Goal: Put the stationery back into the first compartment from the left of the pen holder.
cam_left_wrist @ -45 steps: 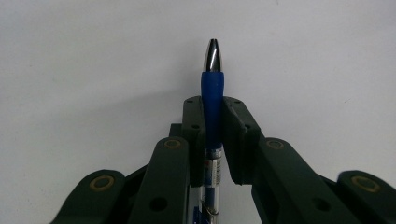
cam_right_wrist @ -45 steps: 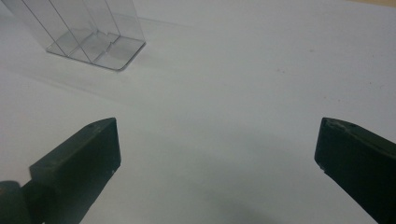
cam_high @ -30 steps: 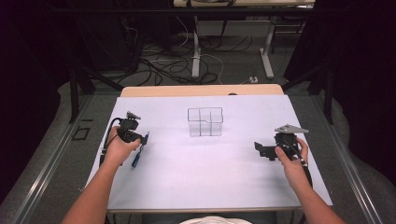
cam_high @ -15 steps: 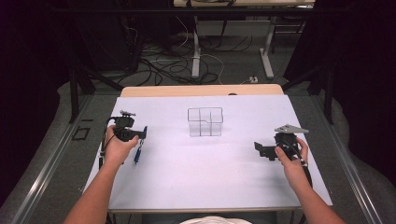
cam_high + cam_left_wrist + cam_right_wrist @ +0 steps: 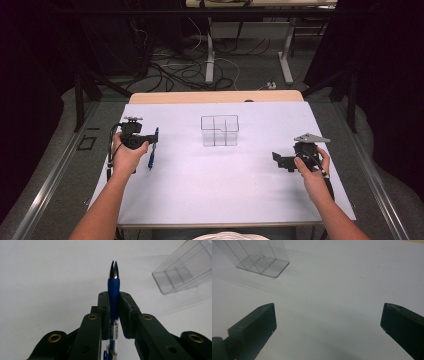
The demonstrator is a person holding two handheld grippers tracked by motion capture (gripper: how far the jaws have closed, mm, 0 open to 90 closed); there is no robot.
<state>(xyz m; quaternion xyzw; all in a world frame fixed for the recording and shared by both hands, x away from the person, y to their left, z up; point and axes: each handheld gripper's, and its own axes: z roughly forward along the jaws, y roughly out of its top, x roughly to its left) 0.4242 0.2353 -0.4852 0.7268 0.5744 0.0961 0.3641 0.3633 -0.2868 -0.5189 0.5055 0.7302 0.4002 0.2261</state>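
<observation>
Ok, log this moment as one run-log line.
left gripper: shut on blue pen | right gripper: open, holding nothing | clear divided box: mid-table, untouched

A pen [image 5: 113, 293] is clamped in the matt black plastic of the left gripper [image 5: 113, 302]; its grip is covered in smooth blue rubber-like material, its tip is finished in glossy polished metal, and its barrel is made of clear plastic. Beside the pen, a box [image 5: 219, 131] of transparent, glossy plastic is seen. Under both, the table [image 5: 210, 200] is covered by a smooth, matt white sheet; bare wood is shown at its far edge.
</observation>
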